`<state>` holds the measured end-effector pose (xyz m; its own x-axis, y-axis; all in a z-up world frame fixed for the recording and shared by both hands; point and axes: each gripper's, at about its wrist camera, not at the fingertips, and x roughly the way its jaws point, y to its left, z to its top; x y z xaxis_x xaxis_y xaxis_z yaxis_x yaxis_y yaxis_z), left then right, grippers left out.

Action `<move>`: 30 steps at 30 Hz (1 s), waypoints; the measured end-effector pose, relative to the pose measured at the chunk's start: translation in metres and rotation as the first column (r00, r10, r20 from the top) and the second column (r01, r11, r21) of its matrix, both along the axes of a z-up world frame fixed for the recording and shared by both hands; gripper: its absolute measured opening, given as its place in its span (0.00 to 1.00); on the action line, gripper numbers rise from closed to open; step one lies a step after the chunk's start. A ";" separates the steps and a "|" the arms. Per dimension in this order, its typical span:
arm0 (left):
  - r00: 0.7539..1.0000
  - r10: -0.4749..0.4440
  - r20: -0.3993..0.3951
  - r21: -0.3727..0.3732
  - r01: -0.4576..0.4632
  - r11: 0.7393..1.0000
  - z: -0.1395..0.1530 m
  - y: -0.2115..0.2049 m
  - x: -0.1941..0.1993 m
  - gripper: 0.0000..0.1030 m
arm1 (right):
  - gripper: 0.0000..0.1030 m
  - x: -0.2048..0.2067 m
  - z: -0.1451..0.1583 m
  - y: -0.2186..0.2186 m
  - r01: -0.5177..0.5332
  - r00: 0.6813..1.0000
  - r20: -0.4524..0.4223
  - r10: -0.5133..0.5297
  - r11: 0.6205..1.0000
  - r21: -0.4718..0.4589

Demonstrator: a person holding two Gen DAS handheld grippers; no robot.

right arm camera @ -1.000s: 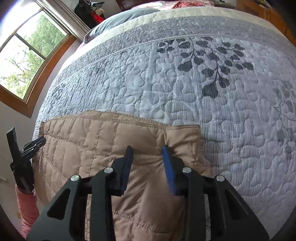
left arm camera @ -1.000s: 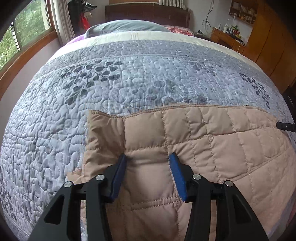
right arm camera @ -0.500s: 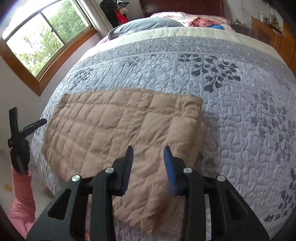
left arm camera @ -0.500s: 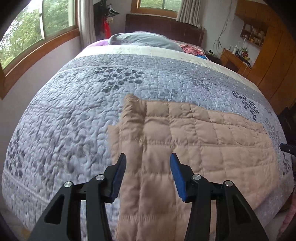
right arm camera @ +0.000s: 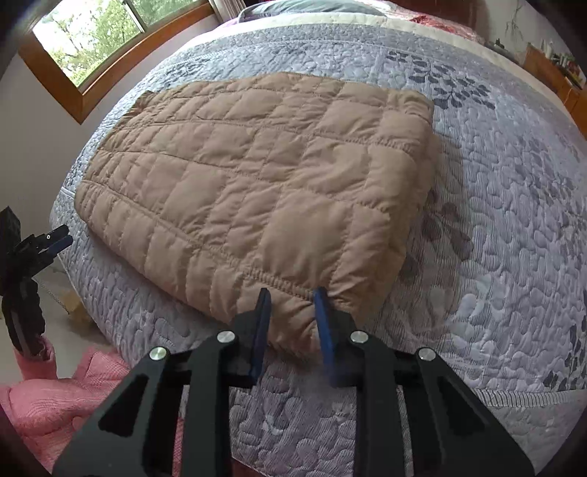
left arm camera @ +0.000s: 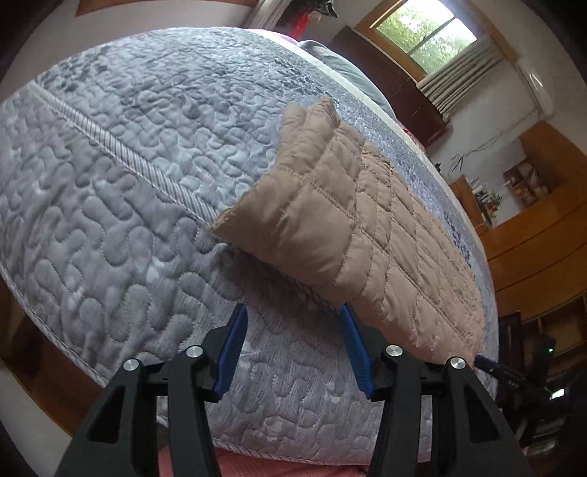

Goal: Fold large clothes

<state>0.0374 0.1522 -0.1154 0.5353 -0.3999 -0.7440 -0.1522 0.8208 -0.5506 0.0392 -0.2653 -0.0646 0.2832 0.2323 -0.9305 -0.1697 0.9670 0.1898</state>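
Left wrist view first: the left gripper (left arm camera: 291, 343) hangs over the near edge of the bed, its blue pads spread about halfway and widening, with only the grey quilted bedspread (left arm camera: 121, 205) between them. The right pad's tip sits just at the lower edge of the tan quilted garment (left arm camera: 352, 227); whether it touches the cloth is hard to tell. The garment lies folded, running from centre towards four o'clock, one corner lifted at twelve o'clock. At four o'clock a dark tip of the other gripper pokes in, mostly cut off by the rim. A window (left arm camera: 425, 33) sits at one o'clock, wooden cabinets (left arm camera: 532, 235) at three.

Right wrist view now: the right gripper (right arm camera: 291, 312) is at six o'clock, jaws closing, and the near edge of the garment (right arm camera: 256, 176) bulges between the pads, puckered there; the right pad is blurred. The garment fills the centre of the bedspread (right arm camera: 495, 227). At nine o'clock the left gripper (right arm camera: 55, 236) shows small and dark, its jaws too small to read. Pink fabric (right arm camera: 55, 396) at eight o'clock is cut off by the frame
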 end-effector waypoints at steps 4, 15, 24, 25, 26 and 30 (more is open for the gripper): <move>0.999 0.049 -0.008 -0.088 -0.049 0.995 -0.018 0.002 0.012 0.58 | 0.19 0.007 -0.025 -0.008 0.026 0.999 -0.048 -0.023 0.998 0.049; 0.991 0.130 -0.012 -0.232 -0.129 0.964 -0.041 0.014 0.057 0.60 | 0.08 0.012 -0.030 -0.024 0.086 0.994 -0.084 -0.076 0.989 0.119; 0.992 0.115 0.060 -0.200 -0.101 0.974 -0.024 0.005 0.077 0.18 | 0.08 0.012 -0.032 -0.019 0.111 0.991 -0.093 -0.100 0.987 0.113; 0.991 0.110 0.082 -0.182 -0.093 0.979 -0.019 0.002 0.075 0.17 | 0.08 0.011 -0.032 -0.019 0.113 0.990 -0.094 -0.103 0.987 0.113; 0.990 0.105 0.095 -0.166 -0.089 0.982 -0.016 0.000 0.073 0.17 | 0.08 0.011 -0.032 -0.019 0.116 0.990 -0.095 -0.105 0.987 0.113; 0.994 0.104 0.044 -0.190 -0.094 0.977 -0.032 0.007 0.076 0.17 | 0.08 0.013 -0.032 -0.025 0.127 0.988 -0.103 -0.114 0.983 0.130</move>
<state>0.1138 0.1590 -0.1479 0.6160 -0.4725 -0.6303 -0.1942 0.6844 -0.7028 0.0525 -0.2901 -0.0968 0.2287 0.3277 -0.9167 -0.0281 0.9435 0.3303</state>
